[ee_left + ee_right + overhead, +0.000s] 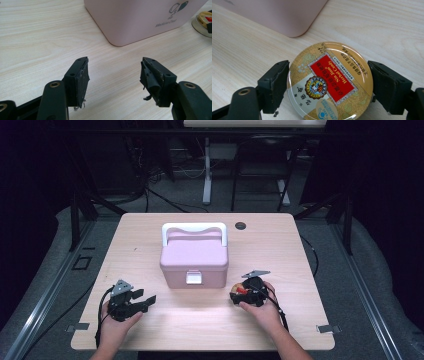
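- The left hand-held gripper is lying low over the pale wooden surface at its near left part, with the person's left hand wrapping its body from behind.
- In the left gripper view its jaws are standing well apart with nothing between them; bare wood grain is showing in the gap, and the worn pads are fraying at their lower edges.
- Ahead of that hand-held gripper and a little to its right, the pink box is sitting closed at the middle of the surface, its white handle lying toward the far side and its white latch facing the person.
- In the left gripper view a rounded corner of the box is rising just beyond the open jaws, with small grey printed lettering on its wall.
- The round candy tin is lying flat on the surface between the jaws of the right hand-held gripper, just right of the box's near corner.
- The right gripper view is showing both pads pressing against the tin's rim on opposite sides, so this hand-held gripper is clamping the tin; its gold lid is carrying a red label reading "Nin Jiom Herbal Candy".
- The person's right hand is holding that hand-held gripper from behind.
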Demonstrator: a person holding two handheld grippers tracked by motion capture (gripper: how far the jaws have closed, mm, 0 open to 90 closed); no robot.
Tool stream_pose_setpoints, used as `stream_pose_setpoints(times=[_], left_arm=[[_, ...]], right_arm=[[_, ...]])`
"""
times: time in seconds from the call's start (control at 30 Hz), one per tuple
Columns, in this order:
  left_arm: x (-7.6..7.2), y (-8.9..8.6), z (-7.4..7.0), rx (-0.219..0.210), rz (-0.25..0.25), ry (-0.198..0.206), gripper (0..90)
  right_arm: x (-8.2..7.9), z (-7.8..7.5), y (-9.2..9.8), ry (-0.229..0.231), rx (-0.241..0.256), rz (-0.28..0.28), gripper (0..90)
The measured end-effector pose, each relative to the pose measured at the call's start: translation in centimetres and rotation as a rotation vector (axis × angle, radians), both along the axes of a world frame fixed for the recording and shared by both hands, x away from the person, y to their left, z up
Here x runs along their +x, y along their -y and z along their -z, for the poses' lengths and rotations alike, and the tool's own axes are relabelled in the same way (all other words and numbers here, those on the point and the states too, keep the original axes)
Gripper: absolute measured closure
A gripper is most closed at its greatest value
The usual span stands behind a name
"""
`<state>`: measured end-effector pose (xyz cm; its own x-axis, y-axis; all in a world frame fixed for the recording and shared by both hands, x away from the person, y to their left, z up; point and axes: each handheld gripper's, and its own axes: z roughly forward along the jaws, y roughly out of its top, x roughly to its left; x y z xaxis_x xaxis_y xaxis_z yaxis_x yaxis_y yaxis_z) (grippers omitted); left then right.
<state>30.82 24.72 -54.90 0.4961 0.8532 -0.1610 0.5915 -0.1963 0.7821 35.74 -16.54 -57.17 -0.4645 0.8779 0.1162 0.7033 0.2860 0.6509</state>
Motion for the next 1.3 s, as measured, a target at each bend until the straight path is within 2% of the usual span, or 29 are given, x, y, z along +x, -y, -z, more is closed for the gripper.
stream_pose_setpoints(times=[0.17, 0.33, 0.4, 0.5, 0.53, 0.57, 0.63, 0.83, 0.93, 1.07, 1.2, 1.3], left_arm=[[-0.1, 0.0, 0.0, -0.001, -0.002, 0.001, 39.4], [0.0, 0.0, 0.0, -0.002, -0.005, 0.003, 39.4], [0.0, 0.1, 0.0, 0.001, -0.004, -0.002, 39.4], [0.0, 0.2, 0.1, -0.003, -0.008, 0.007, 39.5], [0.0, 0.2, 0.1, -0.004, -0.009, 0.006, 39.5], [0.0, 0.2, 0.1, -0.004, -0.009, 0.006, 39.5], [0.0, 0.2, 0.1, -0.002, -0.009, 0.005, 39.5], [0.2, 0.3, 0.0, -0.003, -0.002, 0.000, 39.5], [0.5, 0.5, 0.1, -0.005, 0.002, 0.001, 39.5], [0.6, 0.8, 0.0, -0.007, 0.007, 0.003, 39.6], [0.7, 0.8, 0.0, -0.001, 0.017, -0.005, 39.6], [0.9, 1.0, 0.1, -0.009, 0.016, 0.004, 39.8]], right_arm=[[-0.6, -0.2, 0.8, -0.003, -0.016, 0.005, 19.8], [-2.0, -0.4, 3.0, -0.006, -0.021, 0.029, 19.8], [-2.8, -0.4, 4.4, 0.003, -0.039, 0.049, 19.8], [-3.4, -0.5, 5.4, -0.004, -0.035, 0.069, 19.8], [-3.8, -0.5, 6.5, -0.001, -0.032, 0.096, 19.8], [-3.8, -0.5, 6.5, -0.001, -0.032, 0.096, 19.8], [-4.5, -0.6, 8.1, -0.009, -0.020, 0.129, 19.8], [-6.1, -0.4, 10.8, -0.008, -0.029, 0.184, 19.8], [-6.5, -0.4, 11.6, -0.024, -0.017, 0.211, 19.8], [-6.9, -0.4, 12.1, -0.013, -0.013, 0.233, 19.8], [-7.1, -0.4, 12.4, -0.016, -0.010, 0.241, 19.8], [-7.3, -0.2, 12.5, -0.021, -0.010, 0.242, 19.8]])
